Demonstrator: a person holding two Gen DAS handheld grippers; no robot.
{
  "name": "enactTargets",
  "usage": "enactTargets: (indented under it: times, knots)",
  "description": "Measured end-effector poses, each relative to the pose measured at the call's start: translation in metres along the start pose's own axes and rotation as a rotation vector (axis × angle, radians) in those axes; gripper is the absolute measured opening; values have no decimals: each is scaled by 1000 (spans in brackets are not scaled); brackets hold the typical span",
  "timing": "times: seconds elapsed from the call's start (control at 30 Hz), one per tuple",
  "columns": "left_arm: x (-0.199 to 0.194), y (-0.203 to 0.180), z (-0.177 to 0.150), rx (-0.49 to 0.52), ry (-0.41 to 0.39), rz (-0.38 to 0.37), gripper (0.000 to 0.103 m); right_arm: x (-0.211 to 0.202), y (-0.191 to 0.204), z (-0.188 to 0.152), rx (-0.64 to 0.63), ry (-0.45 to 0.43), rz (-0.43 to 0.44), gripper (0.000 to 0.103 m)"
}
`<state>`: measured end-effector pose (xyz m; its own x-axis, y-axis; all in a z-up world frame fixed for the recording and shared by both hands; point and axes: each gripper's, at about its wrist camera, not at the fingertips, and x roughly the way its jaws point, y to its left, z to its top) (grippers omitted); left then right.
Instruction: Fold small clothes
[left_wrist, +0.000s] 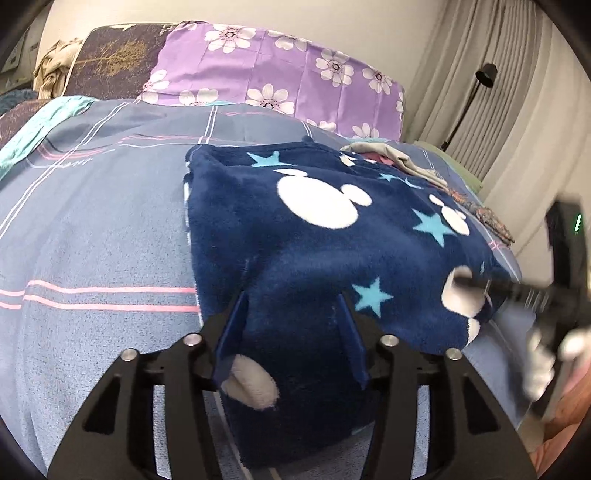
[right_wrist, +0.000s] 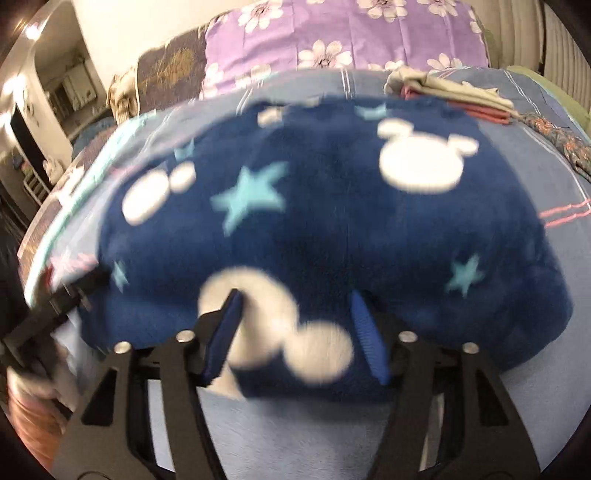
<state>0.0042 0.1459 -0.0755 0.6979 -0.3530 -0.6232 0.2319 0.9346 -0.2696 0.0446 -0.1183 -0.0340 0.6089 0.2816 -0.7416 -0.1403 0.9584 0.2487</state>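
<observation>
A navy fleece garment (left_wrist: 314, 236) with white mouse heads and light blue stars lies on the blue striped bedsheet (left_wrist: 92, 229). My left gripper (left_wrist: 291, 299) has its jaws apart with the garment's near left corner between them. My right gripper (right_wrist: 295, 306) also has its jaws apart around the near edge of the garment (right_wrist: 314, 206). The right gripper shows blurred at the right of the left wrist view (left_wrist: 517, 291), at the garment's right corner. The left gripper shows at the left edge of the right wrist view (right_wrist: 55, 299).
A purple flowered pillow (left_wrist: 266, 70) and a dark patterned pillow (left_wrist: 118, 55) lie at the head of the bed. A small stack of folded clothes (right_wrist: 454, 96) sits behind the garment on the right. Curtains (left_wrist: 498, 92) and a black lamp (left_wrist: 484, 74) stand to the right.
</observation>
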Motion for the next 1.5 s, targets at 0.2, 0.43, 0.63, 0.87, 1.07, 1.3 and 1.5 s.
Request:
enactTargets:
  times: [0.2,0.43,0.63,0.87,1.07,1.3,1.5]
  knots:
    - [4,-17,-2,83,9,62,66,9,10,28,-44,-90,-31,60]
    - [3,-11,-2,67,5,35,69,36,15,2,-70,-69,-107,61]
    - [-2,-17,-2,80,-18,52,71,35,14,1,-66,-72,-100,61]
    - [-24,-3,35,-17,-134,-25,55,39,9,5,-67,-70,-98,61]
    - [38,9,29,40,32,62,54,34,4,9,-48,-63,-61,61]
    - [35,12,30,10,12,20,55,6,20,68,-68,-158,-19,61]
    - [32,15,27,4,3,4,56,109,2,112,-23,105,-46,74]
